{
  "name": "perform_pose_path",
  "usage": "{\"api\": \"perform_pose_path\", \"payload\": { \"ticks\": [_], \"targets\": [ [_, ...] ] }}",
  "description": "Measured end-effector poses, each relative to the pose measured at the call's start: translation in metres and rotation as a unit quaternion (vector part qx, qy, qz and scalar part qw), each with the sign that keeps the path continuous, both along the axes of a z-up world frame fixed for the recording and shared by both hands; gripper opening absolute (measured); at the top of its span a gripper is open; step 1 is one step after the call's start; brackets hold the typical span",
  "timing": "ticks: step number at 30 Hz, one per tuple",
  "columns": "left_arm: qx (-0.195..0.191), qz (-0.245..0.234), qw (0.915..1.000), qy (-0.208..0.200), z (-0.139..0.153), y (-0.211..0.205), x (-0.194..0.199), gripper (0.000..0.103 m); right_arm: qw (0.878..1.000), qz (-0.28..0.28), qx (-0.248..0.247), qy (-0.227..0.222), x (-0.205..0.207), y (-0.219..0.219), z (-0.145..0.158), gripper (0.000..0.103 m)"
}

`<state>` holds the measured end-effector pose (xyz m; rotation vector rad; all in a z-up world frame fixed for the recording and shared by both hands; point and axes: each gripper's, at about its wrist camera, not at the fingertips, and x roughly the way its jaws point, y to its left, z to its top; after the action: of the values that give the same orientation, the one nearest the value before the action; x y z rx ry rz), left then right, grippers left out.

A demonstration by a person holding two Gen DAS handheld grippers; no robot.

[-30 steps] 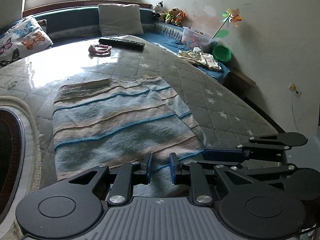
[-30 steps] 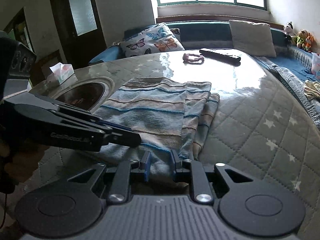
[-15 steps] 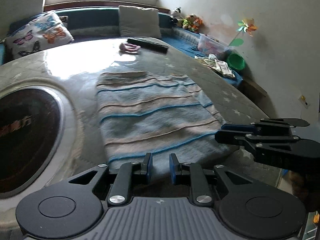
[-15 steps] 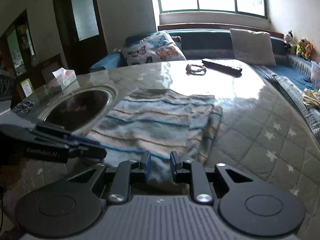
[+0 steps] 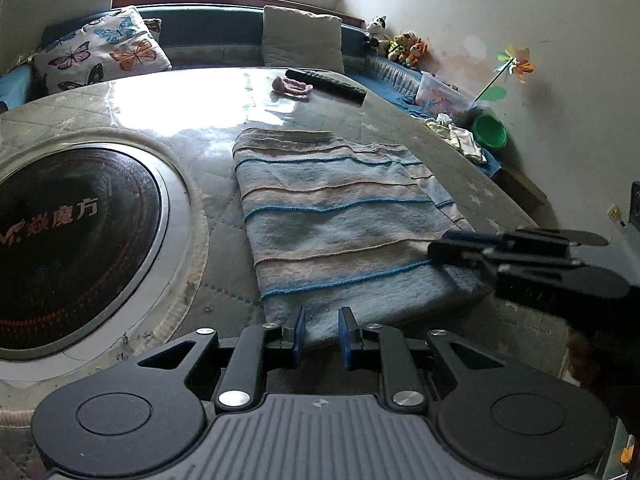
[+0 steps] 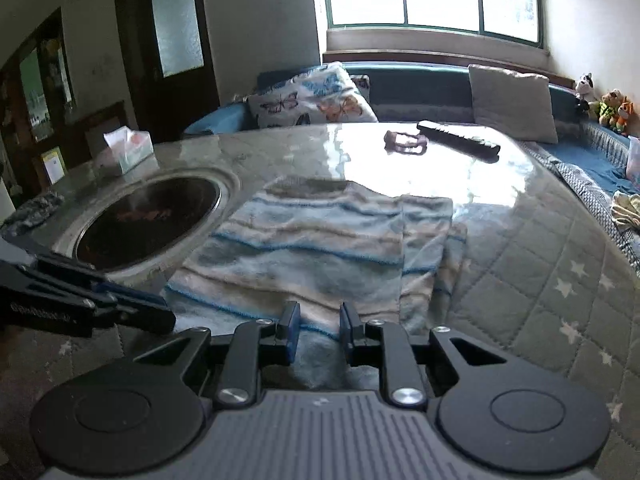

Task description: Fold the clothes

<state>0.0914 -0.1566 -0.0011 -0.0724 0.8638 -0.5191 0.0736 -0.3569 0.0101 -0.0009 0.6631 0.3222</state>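
Folded blue-and-beige striped knit garment (image 5: 336, 224) flat on the quilted grey table (image 5: 404, 120), layered edges at right, left tool (image 5: 321, 330) and right tool (image 6: 319, 330) slightly parted, empty, at its near edge

Blue-and-beige striped cloth (image 5: 340, 220) on a grey star-quilted table (image 6: 540, 264); butterfly-print pillow (image 5: 100, 54), green bowl (image 5: 490, 132) beyond.

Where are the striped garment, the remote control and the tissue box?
striped garment (image 5: 336, 232), left wrist view, middle of its top layer.
remote control (image 5: 326, 81), left wrist view, middle of its body.
tissue box (image 6: 128, 151), right wrist view, its side.
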Motion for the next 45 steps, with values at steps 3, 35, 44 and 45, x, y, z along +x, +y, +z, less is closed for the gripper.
{"api": "perform_pose_path", "payload": {
  "ticks": [3,35,44,45],
  "targets": [
    [0.002,-0.001,1.0,-0.002,0.001,-0.001,-0.001,0.019,1.0,-0.016,0.004,-0.003,0.005,-0.008,0.001,0.02],
    [0.058,0.027,0.9974,-0.033,0.004,0.005,-0.018,0.03,0.998,-0.066,0.011,0.001,-0.015,-0.019,0.004,0.077],
    [0.079,0.044,0.9933,-0.072,0.003,0.008,-0.027,0.031,0.998,-0.062,0.006,-0.003,-0.042,-0.009,0.002,0.092],
    [0.083,0.047,0.993,-0.07,0.002,0.008,-0.027,0.031,0.998,-0.061,0.005,-0.004,-0.044,-0.007,0.002,0.092]
  ]
}}
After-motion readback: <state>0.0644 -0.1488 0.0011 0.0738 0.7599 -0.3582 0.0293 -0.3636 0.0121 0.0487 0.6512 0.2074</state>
